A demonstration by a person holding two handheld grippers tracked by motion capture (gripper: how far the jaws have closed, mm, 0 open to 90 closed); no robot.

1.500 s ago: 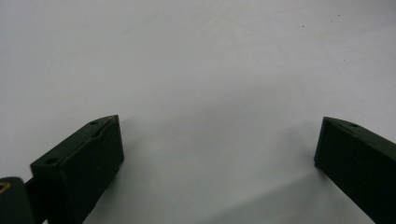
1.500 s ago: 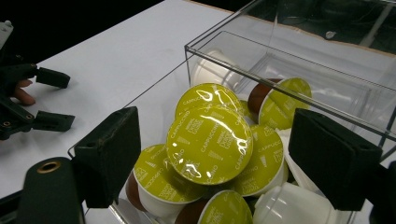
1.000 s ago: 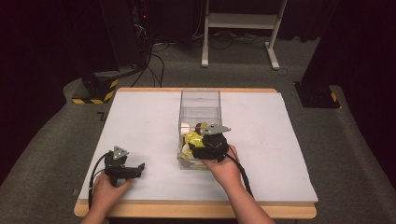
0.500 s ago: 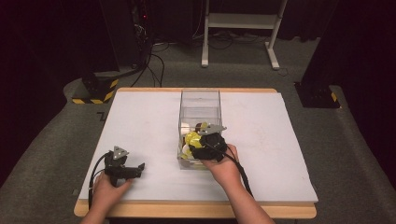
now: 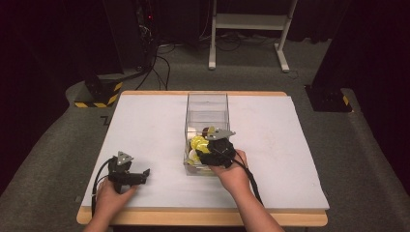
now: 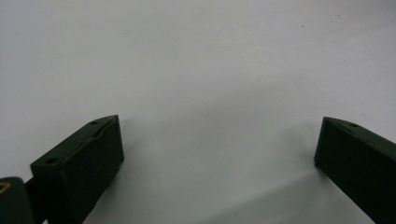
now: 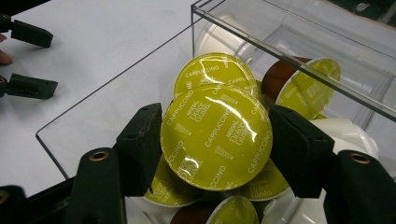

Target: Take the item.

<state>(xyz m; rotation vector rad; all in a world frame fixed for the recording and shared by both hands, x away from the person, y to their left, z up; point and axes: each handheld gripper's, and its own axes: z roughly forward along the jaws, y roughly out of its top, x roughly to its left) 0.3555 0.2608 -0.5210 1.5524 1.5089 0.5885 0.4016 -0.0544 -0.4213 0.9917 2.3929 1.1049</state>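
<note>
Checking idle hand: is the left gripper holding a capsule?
No, the left gripper stands open over the bare white table, nothing between its jaws.

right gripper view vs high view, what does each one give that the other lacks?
Right gripper view: the CAPPUCCINO print on the yellow-lidded capsule, and the right gripper with its jaws closed on that capsule's rim.
High view: the whole white table, both forearms, the clear box seen at full length, and the dark floor with a stand behind.
Both: the clear box of capsules, the right gripper inside it, and the left gripper resting open on the table.
</note>
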